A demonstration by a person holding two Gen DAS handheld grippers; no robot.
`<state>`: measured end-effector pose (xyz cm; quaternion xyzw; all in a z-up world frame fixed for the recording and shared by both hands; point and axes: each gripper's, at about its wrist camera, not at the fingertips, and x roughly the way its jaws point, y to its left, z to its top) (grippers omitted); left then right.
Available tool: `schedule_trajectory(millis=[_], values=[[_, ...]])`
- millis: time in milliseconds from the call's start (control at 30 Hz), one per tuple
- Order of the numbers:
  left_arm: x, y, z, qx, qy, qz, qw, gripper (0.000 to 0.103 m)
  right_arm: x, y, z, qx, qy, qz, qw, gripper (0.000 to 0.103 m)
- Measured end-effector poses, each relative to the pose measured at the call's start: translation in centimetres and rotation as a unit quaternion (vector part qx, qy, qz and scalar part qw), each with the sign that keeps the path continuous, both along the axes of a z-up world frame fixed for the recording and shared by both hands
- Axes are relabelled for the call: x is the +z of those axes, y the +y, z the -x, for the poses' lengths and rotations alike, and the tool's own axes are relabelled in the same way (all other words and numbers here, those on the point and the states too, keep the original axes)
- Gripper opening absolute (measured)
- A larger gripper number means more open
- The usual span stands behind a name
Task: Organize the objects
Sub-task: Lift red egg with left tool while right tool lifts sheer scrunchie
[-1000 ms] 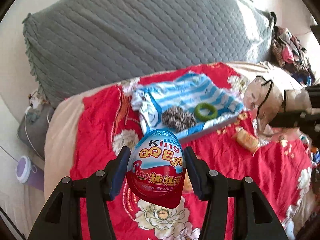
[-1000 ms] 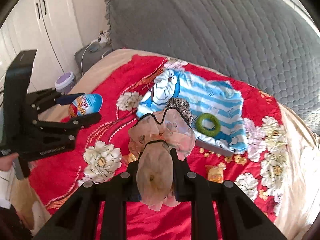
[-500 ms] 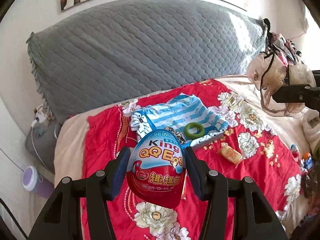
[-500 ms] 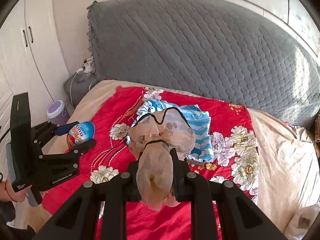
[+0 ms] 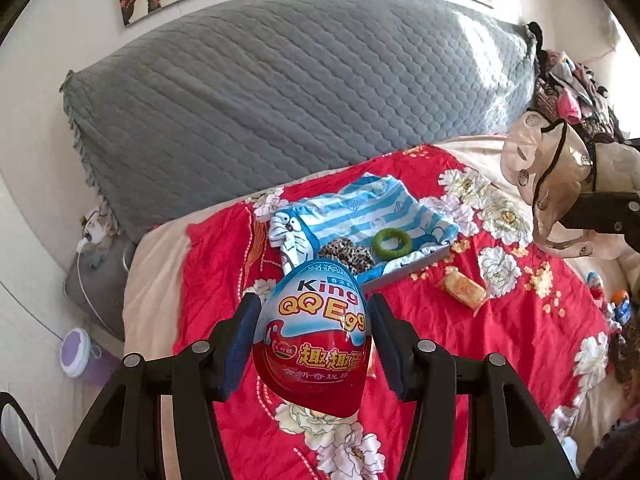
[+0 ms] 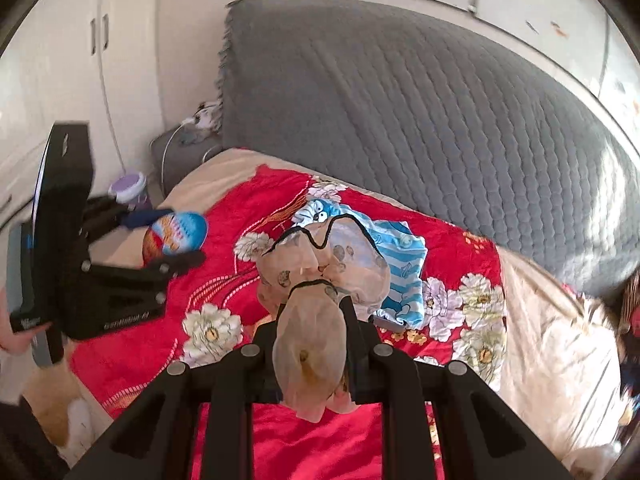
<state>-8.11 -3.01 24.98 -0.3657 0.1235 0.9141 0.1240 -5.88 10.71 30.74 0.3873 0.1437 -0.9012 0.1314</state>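
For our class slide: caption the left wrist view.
Left tool grips a toy egg above a red floral blanket.

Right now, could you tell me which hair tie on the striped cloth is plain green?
The smooth green ring, right of the leopard-print scrunchie, which is spotted and ruffled.

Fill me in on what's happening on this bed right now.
A person is tidying with two handheld grippers. The left gripper is clamped on a red and blue toy egg, held above the red floral blanket. The right gripper grips a sheer beige scrunchie. A green ring and leopard scrunchie lie on the striped cloth.
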Motion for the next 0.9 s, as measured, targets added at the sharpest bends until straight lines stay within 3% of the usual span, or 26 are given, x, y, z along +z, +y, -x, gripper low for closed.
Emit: schedule_trajectory(millis=[300, 500, 900], values=[[0.7, 0.9, 0.2, 0.004, -0.002, 0.001, 1.0, 0.057, -0.1, 0.1, 0.7, 0.003, 0.009, 0.008, 1.0, 0.022], [1.8, 0.9, -0.6, 0.001, 0.018, 0.008, 0.9998, 0.057, 0.7, 0.6, 0.4, -0.006, 0.008, 0.014, 1.0, 0.021], [3.4, -0.4, 0.1, 0.024, 0.028, -0.015, 0.9992, 0.057, 2.0, 1.0, 0.3, -0.02, 0.019, 0.034, 0.999, 0.021]])
